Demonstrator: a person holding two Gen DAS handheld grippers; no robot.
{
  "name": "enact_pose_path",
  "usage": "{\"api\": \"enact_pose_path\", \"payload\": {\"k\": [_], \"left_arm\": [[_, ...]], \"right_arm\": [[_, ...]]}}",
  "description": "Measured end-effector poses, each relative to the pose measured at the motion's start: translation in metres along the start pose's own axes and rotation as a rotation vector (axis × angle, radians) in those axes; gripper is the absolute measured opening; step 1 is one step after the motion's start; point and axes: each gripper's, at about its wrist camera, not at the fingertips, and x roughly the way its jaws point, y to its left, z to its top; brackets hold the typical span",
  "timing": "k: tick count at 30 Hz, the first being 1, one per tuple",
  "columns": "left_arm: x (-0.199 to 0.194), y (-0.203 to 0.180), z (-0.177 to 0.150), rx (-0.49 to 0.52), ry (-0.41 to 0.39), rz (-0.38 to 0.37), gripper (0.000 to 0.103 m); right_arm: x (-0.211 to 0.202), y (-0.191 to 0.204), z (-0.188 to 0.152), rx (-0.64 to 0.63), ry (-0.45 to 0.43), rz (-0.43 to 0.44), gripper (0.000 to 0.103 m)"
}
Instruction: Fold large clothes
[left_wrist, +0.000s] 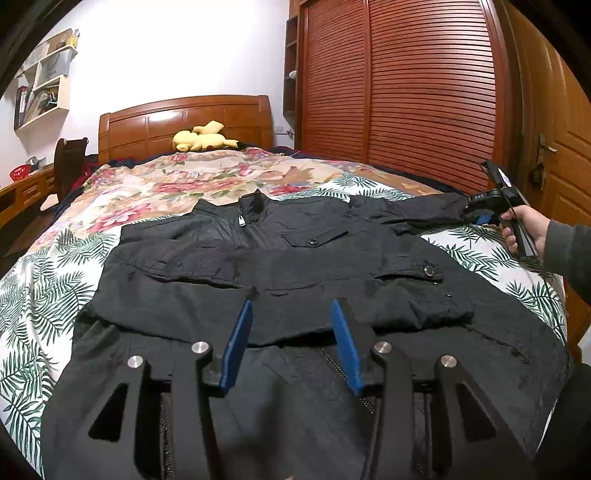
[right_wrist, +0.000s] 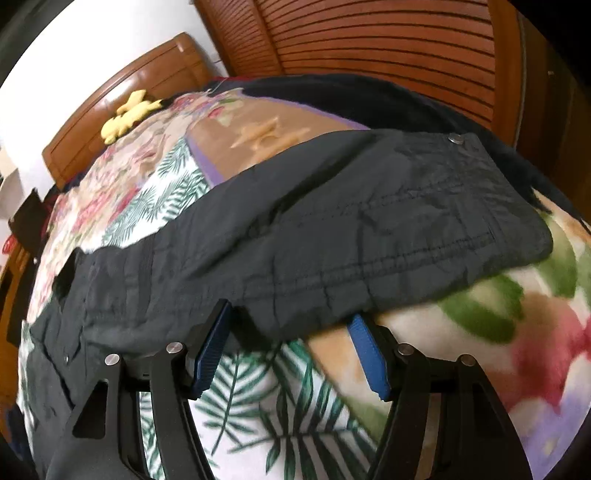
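Note:
A large black jacket lies front up on the bed, collar toward the headboard. One sleeve is folded across its chest. My left gripper is open just above the jacket's middle, holding nothing. The other sleeve stretches out to the right side of the bed. My right gripper is open, its blue pads at either side of that sleeve's near edge, close to the cuff. It also shows in the left wrist view, held in a hand at the sleeve's end.
The bed carries a floral and palm-leaf blanket. A yellow plush toy lies by the wooden headboard. A red-brown louvred wardrobe stands to the right. A desk and chair stand at the left.

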Motion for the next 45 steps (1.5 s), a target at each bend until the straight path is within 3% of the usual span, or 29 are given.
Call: {"api": "enact_pose_path", "payload": {"k": [2, 3, 4, 7, 15, 27, 34, 41, 45], "left_arm": [[0.0, 0.001, 0.0, -0.006, 0.004, 0.002, 0.044], [0.001, 0.002, 0.0, -0.009, 0.004, 0.001, 0.044], [0.0, 0.002, 0.0, -0.011, 0.005, 0.002, 0.045], [0.0, 0.003, 0.001, -0.013, 0.004, 0.001, 0.045], [-0.002, 0.002, 0.003, -0.012, 0.005, 0.007, 0.045], [-0.021, 0.013, 0.01, -0.026, 0.017, 0.005, 0.045], [-0.043, 0.021, 0.01, -0.025, -0.017, 0.004, 0.045], [-0.051, 0.037, 0.01, -0.058, -0.025, 0.023, 0.045], [-0.051, 0.042, 0.009, -0.072, -0.018, 0.038, 0.045]], "right_arm": [[0.005, -0.001, 0.005, 0.01, -0.005, -0.021, 0.054], [0.007, -0.001, 0.007, 0.007, -0.008, -0.042, 0.039], [0.007, 0.0, 0.009, -0.005, -0.015, -0.07, 0.015], [-0.005, 0.013, 0.016, -0.064, -0.048, -0.09, 0.007], [-0.082, 0.098, 0.024, -0.276, -0.207, 0.016, 0.005], [-0.156, 0.263, -0.035, -0.584, -0.249, 0.21, 0.005], [-0.149, 0.322, -0.084, -0.699, -0.192, 0.242, 0.005], [-0.148, 0.363, -0.124, -0.805, -0.167, 0.272, 0.005], [-0.147, 0.376, -0.147, -0.855, -0.162, 0.332, 0.005]]}}
